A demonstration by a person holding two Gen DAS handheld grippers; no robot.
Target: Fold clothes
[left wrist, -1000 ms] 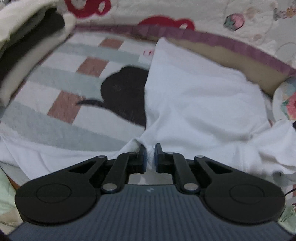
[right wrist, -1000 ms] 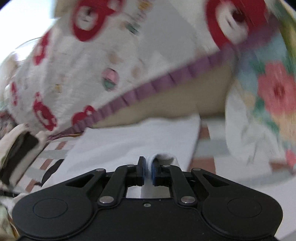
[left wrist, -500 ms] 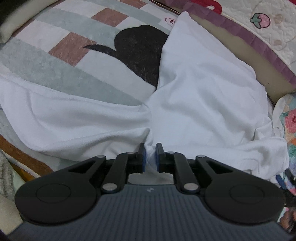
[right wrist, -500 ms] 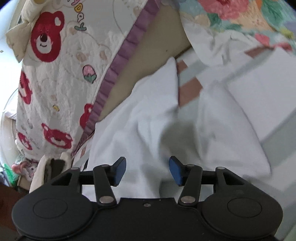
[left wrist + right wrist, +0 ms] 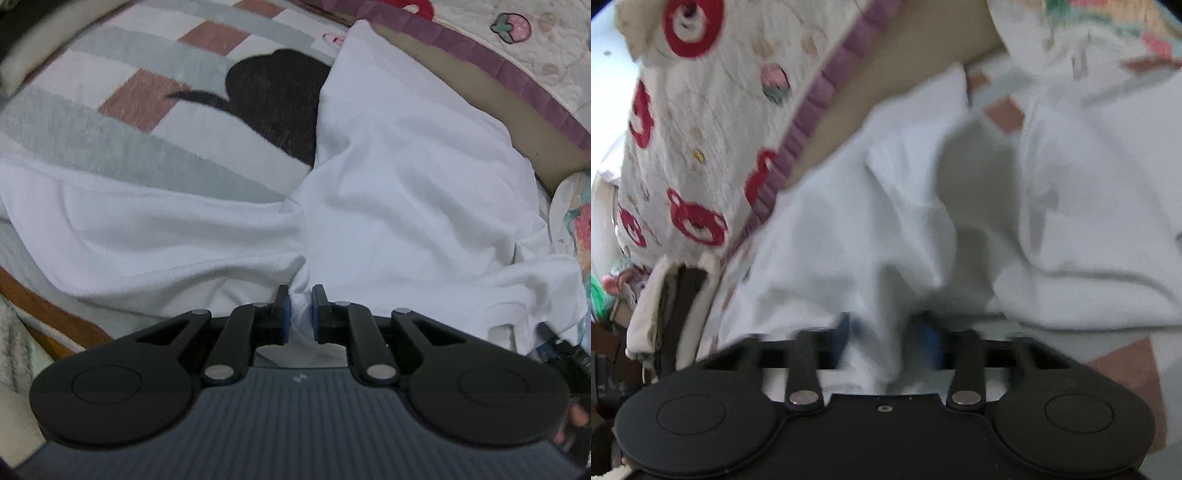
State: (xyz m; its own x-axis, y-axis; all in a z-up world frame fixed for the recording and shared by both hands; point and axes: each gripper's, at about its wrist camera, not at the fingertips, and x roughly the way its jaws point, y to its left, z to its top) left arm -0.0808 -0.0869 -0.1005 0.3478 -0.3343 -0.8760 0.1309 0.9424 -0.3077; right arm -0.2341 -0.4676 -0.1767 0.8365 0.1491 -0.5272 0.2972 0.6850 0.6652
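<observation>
Left gripper [image 5: 300,309] clenched on white garment [image 5: 399,192] spreading far across the blanket [image 5: 110,122]; right gripper [image 5: 886,332] parted, blurred, cloth between.

right gripper [image 5: 886,332]: fingers blurring, grip on the shirt [image 5: 871,236] unclear
blanket [image 5: 147,110]: black shape running under the shirt
right view: smearing throughout
</observation>
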